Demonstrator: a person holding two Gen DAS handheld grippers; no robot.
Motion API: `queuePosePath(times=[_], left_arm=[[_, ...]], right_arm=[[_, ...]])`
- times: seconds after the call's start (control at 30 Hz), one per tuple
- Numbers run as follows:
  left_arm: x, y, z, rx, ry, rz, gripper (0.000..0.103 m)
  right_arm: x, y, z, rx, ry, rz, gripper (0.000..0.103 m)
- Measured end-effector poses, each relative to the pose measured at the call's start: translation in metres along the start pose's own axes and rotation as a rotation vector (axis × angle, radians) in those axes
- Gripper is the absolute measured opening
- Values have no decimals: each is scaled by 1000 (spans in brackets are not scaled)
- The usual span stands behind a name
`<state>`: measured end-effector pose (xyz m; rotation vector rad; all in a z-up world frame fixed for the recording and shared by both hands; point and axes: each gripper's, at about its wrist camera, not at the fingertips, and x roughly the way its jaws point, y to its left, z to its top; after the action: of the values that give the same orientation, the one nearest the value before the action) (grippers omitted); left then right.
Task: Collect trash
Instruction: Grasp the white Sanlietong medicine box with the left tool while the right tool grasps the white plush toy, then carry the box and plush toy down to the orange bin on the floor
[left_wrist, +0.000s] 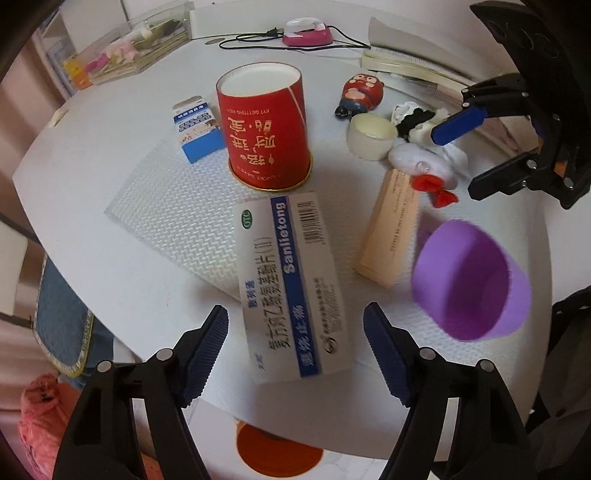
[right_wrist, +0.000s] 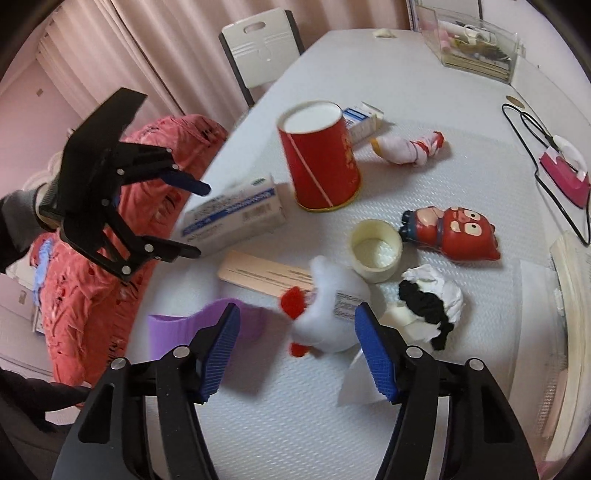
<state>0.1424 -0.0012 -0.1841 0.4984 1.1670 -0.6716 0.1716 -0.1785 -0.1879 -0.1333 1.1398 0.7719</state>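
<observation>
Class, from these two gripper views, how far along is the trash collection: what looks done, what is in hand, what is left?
Done: nothing visibly; no item is held.

In hand: the open left gripper straddles the medicine box; the open right gripper flanks the white plush toy, neither pinched.

Left: red paper cup, crumpled tissue, tan box, small blue-and-white box, all on the table.
</observation>
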Motion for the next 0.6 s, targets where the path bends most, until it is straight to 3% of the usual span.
queuePosePath(times=[0.07,0.13,0.43,0.47,0.6], left_arm=[[2,2,2,3,-4,-10,77],[4,3,4,6,-5,-16,77],[19,-1,6,18,8,-39,77],[18,1,4,19,4,-38,76],[16,8,1,-1,-8,-28,68]], right_arm=[[6,-3,1,-2,18,-12,64],[12,-6,1,-6,33,-17,56],[25,-8,3,-36,68,-45,52],[27,-8,3,-49,72,-56,44],[24,-15,4,-36,62,-43,39]])
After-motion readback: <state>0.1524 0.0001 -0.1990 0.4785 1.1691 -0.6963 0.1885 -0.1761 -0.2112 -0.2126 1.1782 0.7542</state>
